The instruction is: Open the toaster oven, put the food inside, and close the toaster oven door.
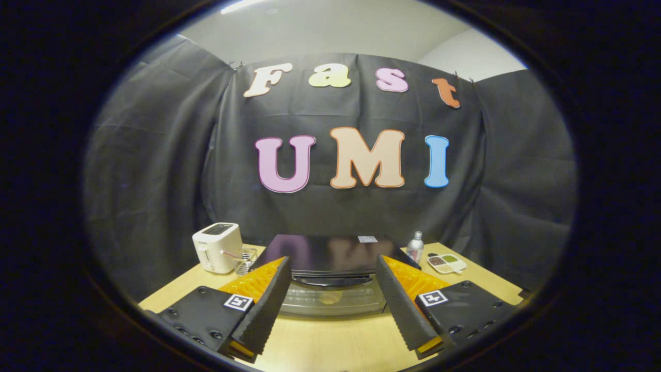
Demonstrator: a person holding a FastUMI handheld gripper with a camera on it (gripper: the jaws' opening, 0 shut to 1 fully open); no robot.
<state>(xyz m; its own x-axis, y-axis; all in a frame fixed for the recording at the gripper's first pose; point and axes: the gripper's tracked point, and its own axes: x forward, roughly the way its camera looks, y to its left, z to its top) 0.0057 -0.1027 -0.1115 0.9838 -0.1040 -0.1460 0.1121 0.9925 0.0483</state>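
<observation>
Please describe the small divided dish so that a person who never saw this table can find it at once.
Start at the black toaster oven on the wooden table, seen between the open gripper fingers. Just beside it stands a silver bottle; next to that lies the shallow white divided dish, the only container with several compartments holding brownish and green contents.

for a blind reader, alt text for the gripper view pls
The open gripper hangs empty over a wooden table, fingers spread toward a black toaster oven with its glass door shut. A white toaster stands left of it, a bottle and tray right.

The gripper [330,305] fingers hide both ends of the toaster oven [330,261] door
</observation>
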